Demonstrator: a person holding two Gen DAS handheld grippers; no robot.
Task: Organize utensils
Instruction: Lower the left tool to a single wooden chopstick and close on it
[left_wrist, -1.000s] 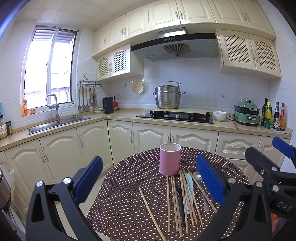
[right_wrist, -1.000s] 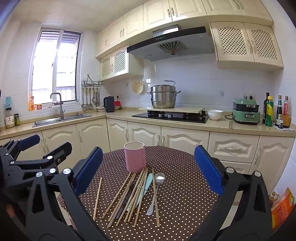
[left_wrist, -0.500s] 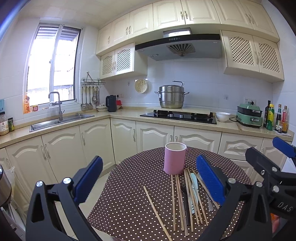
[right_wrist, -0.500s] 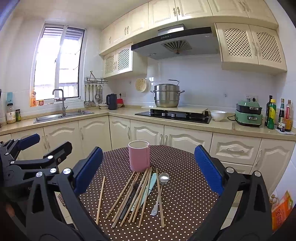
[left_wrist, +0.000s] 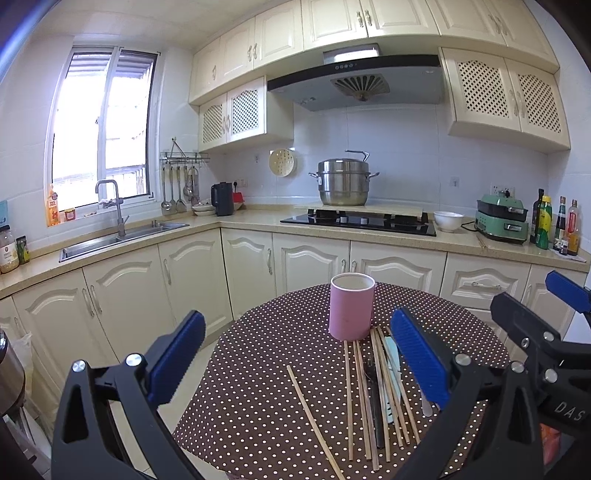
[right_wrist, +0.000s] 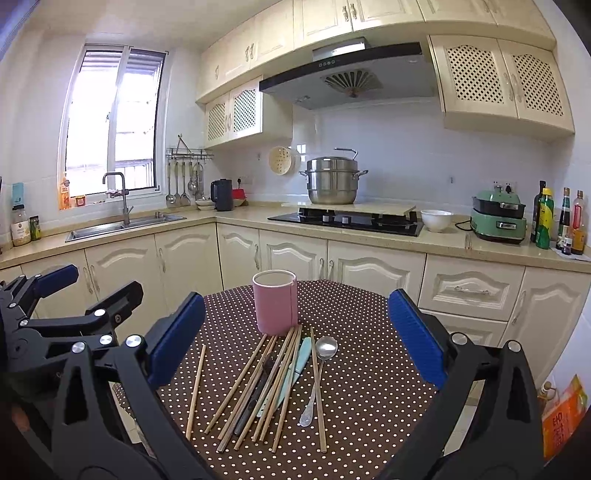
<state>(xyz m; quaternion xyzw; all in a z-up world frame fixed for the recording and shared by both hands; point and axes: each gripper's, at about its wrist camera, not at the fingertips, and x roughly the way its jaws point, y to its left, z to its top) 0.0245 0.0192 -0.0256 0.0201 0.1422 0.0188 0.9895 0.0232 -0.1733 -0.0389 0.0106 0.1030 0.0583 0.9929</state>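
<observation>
A pink cylindrical holder (left_wrist: 351, 312) (right_wrist: 276, 307) stands upright on a round table with a brown polka-dot cloth (left_wrist: 258, 387) (right_wrist: 369, 369). In front of it lie several wooden chopsticks (left_wrist: 364, 395) (right_wrist: 258, 387), a dark fork (left_wrist: 372, 384), a pale blue utensil (right_wrist: 301, 360) and a metal spoon (right_wrist: 325, 349). One chopstick (left_wrist: 314, 413) (right_wrist: 195, 391) lies apart to the left. My left gripper (left_wrist: 295, 365) hovers open above the table's near side. My right gripper (right_wrist: 295, 350) is open too, above the pile, holding nothing. Each gripper shows at the edge of the other's view.
Cream kitchen cabinets (left_wrist: 258, 266) and a counter run behind the table, with a sink (left_wrist: 118, 240) at left, a hob with a steel pot (left_wrist: 343, 182), a white bowl (left_wrist: 448, 220), a green appliance (left_wrist: 502, 219) and bottles (left_wrist: 554, 225) at right.
Both views have drifted slightly: the holder and utensils sit a little further right in each frame than a second ago. Both grippers stay open and nothing on the table has moved.
</observation>
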